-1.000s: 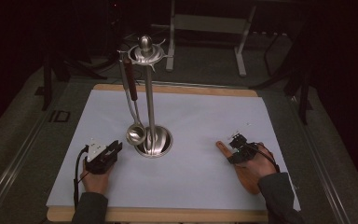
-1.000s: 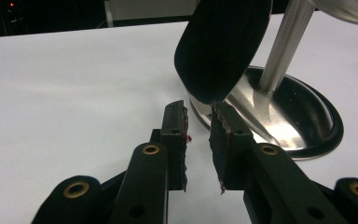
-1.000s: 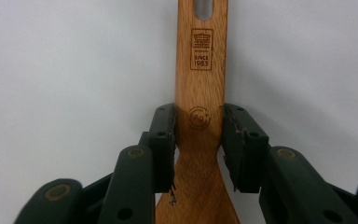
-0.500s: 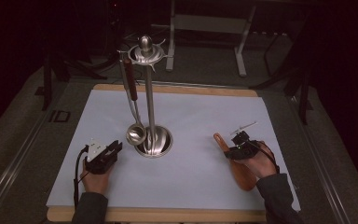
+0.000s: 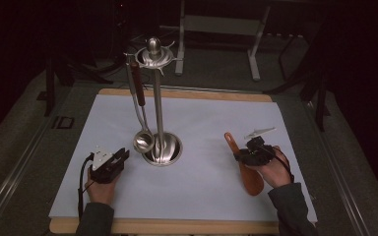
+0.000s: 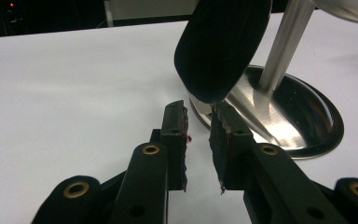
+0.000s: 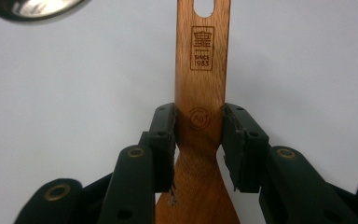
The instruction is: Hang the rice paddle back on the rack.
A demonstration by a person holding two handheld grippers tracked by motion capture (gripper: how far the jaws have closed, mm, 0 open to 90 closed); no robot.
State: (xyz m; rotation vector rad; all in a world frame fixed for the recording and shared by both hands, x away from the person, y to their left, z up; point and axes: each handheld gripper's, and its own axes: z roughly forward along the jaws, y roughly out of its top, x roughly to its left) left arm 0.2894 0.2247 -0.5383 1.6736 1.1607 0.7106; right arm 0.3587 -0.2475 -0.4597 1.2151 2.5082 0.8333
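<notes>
The wooden spatula [image 7: 200, 93] lies flat on the white table [image 5: 202, 196] at the person's right, its broad blade toward the person and its handle, with the hanging hole at the tip, pointing away toward the stand. The right tool [image 7: 198, 128] is clenched on it: the right gripper view shows both jaws pressed against the two edges of the handle just above the blade's shoulder. In the high view the right tool [image 5: 246, 153] sits over the spatula [image 5: 251, 182] near the table's right side, and it cannot be told there whether the blade has left the surface.

The utensil stand [image 5: 160, 123] rises in the middle of the table, well apart from the spatula, with a ladle [image 5: 142, 140] already hung on its top ring, the bowl just above the base. The left tool [image 6: 198, 135] rests low beside the stand's base [image 6: 279, 126], jaws slightly parted and holding nothing, with the ladle's dark bowl [image 6: 221, 46] hanging just ahead of them.

Judged from this, the work looks to be hanging the spatula on the stand, and it is at an early stage: the grip is made, but the lift, the carry to the ring and threading the hole onto a hook all remain.
</notes>
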